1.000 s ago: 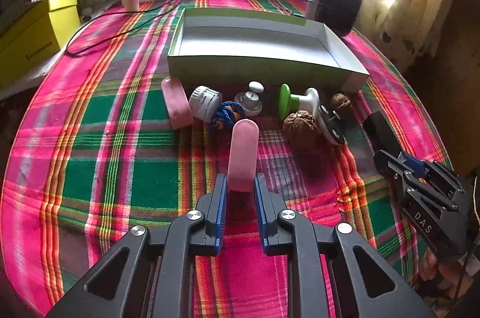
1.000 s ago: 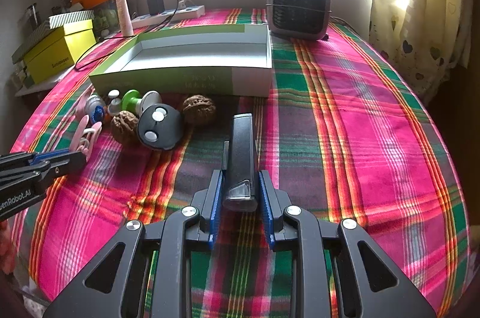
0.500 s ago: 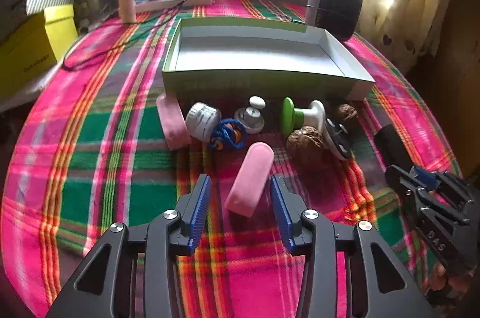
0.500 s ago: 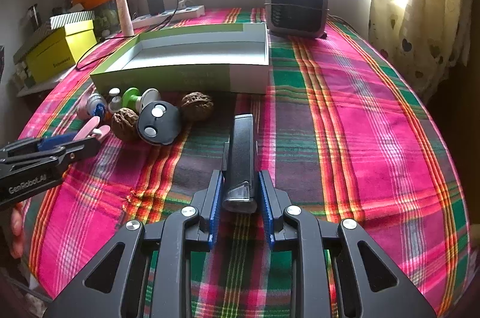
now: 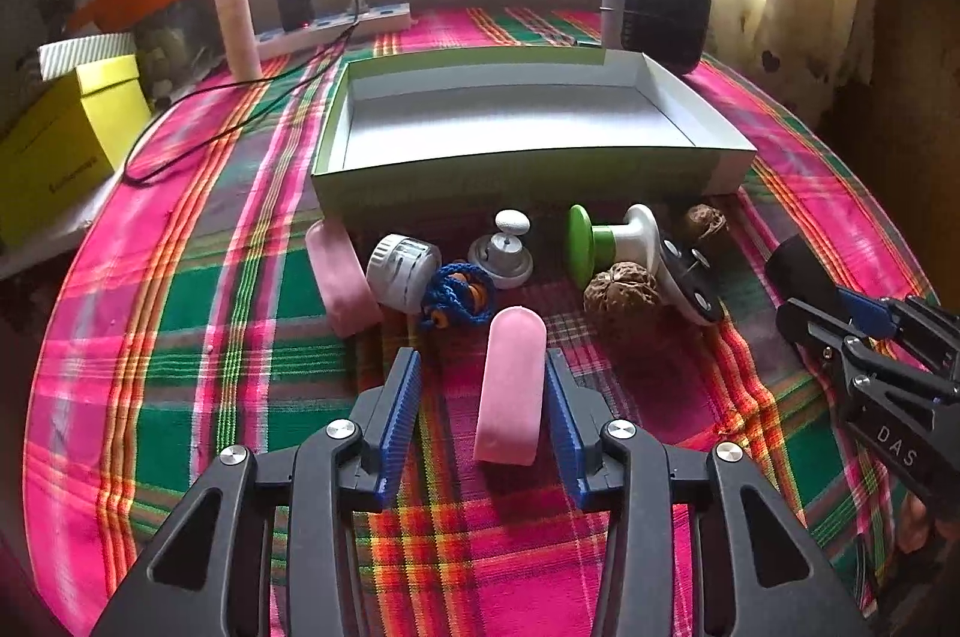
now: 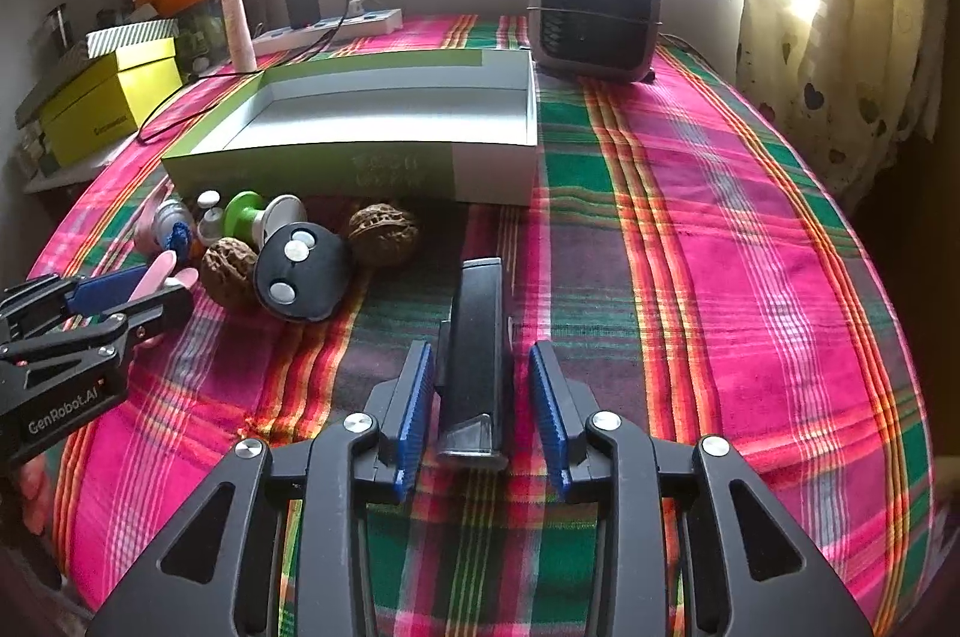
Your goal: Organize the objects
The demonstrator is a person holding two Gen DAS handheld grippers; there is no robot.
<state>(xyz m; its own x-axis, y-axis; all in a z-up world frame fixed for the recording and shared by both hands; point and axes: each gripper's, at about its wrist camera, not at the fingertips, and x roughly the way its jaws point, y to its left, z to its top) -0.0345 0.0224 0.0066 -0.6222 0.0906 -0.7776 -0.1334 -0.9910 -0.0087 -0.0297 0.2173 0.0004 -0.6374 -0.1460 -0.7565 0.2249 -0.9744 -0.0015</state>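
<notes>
Both wrist views look steeply down across the plaid table (image 5: 180, 337), sharing the open box (image 5: 522, 120) (image 6: 384, 114)

Pink-green plaid tablecloth (image 6: 720, 229), green-white box (image 6: 336, 169) — pink block (image 5: 510, 391), black stapler (image 6: 474, 355)

Tablecloth (image 6: 708, 193): woven plaid cloth, matt, slightly napped. Shallow box (image 5: 528, 169): smooth card, matt pale lining, green printed outside. Pink block (image 5: 510, 391): smooth and matt, rubbery in look. Two walnuts (image 5: 621, 292): rough, wrinkled brown shell. Blue cord (image 5: 459, 295): braided textile. Black stapler (image 6: 477, 355): plastic with a soft sheen, its clear end glossy. Left gripper (image 5: 480, 418) and right gripper (image 6: 480, 412): matt black plastic, bright metal screw heads, ribbed blue pads (image 6: 414, 415). Heater (image 6: 594, 18): smooth plastic shell.
</notes>
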